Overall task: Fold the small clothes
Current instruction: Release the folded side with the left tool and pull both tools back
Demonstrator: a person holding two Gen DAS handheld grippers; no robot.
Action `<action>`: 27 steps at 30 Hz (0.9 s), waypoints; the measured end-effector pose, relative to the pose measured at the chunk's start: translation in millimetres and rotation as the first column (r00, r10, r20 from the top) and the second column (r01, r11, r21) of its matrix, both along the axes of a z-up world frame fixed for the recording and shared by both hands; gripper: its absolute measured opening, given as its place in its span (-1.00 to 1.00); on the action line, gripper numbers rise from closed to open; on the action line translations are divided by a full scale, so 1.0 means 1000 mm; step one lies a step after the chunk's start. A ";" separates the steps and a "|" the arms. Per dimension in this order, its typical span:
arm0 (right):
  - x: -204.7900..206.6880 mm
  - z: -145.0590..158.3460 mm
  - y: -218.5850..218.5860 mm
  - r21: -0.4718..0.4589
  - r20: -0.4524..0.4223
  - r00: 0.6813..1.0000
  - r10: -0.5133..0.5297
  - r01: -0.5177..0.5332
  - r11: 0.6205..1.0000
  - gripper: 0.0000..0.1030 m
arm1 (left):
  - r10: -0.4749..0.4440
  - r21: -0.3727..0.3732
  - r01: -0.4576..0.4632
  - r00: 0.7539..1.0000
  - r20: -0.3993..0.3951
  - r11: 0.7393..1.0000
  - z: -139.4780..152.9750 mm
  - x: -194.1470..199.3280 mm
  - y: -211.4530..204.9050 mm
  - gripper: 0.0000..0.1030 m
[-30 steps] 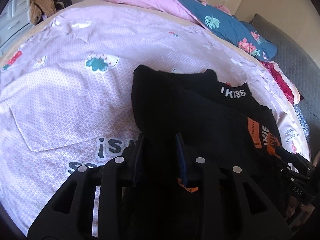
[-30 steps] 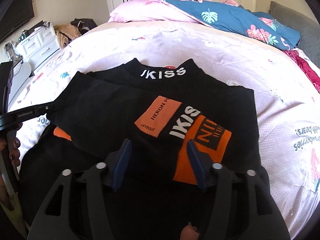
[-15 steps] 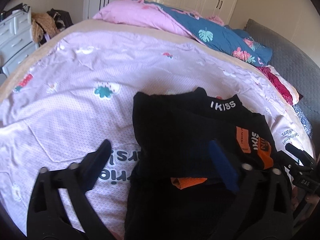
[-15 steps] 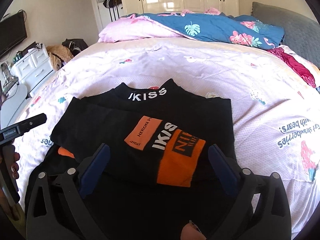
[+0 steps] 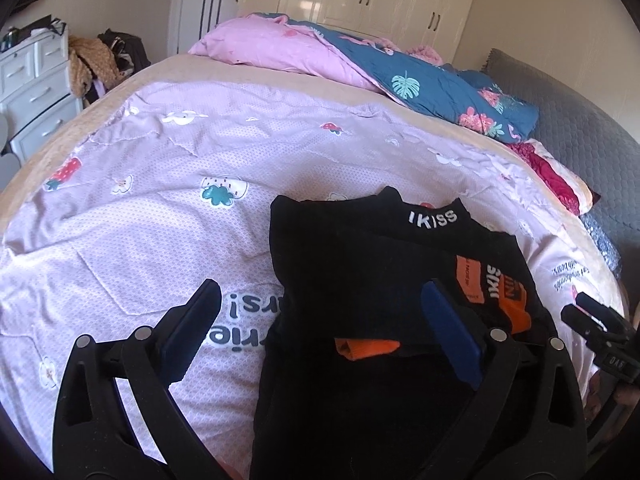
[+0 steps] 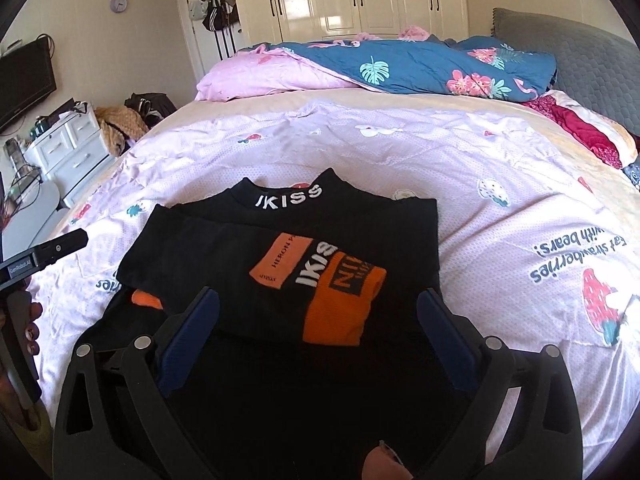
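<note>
Both jaws wide apart, nothing btw: left gripper [image 5: 320, 316] & right gripper [image 6: 318, 322] above folded black top [image 6: 280, 248], frame centre

Black top [image 6: 280, 248] reads "IKISS" (collar); bedsheet [image 6: 500, 184] "Eat strawberries with bears!"

Pink sheet [image 6: 500, 208], blue quilt [image 6: 420, 68] — perhaps a television [image 6: 24, 80].
</note>
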State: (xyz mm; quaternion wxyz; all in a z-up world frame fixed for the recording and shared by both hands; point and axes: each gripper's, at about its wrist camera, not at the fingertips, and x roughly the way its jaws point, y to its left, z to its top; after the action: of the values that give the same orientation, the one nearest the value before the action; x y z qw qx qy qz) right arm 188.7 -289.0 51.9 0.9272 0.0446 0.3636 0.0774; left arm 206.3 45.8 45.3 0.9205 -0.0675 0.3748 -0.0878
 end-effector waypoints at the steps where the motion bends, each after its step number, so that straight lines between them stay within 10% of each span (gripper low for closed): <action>1: -0.003 0.000 -0.002 0.000 -0.002 1.000 -0.003 0.003 1.000 0.91 | -0.005 0.006 0.005 1.000 0.001 1.000 -0.001 -0.003 -0.001 0.82; 27: -0.066 -0.013 -0.017 -0.021 -0.071 0.997 0.029 -0.030 0.999 0.91 | 0.030 0.037 -0.029 0.999 -0.026 0.999 -0.017 -0.081 0.013 0.82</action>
State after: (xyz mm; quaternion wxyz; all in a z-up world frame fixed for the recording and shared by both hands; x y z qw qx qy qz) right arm 122.4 -305.5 39.0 0.9129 0.0319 0.3979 0.0855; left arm 125.6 58.4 28.2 0.9176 -0.0572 0.3877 -0.0664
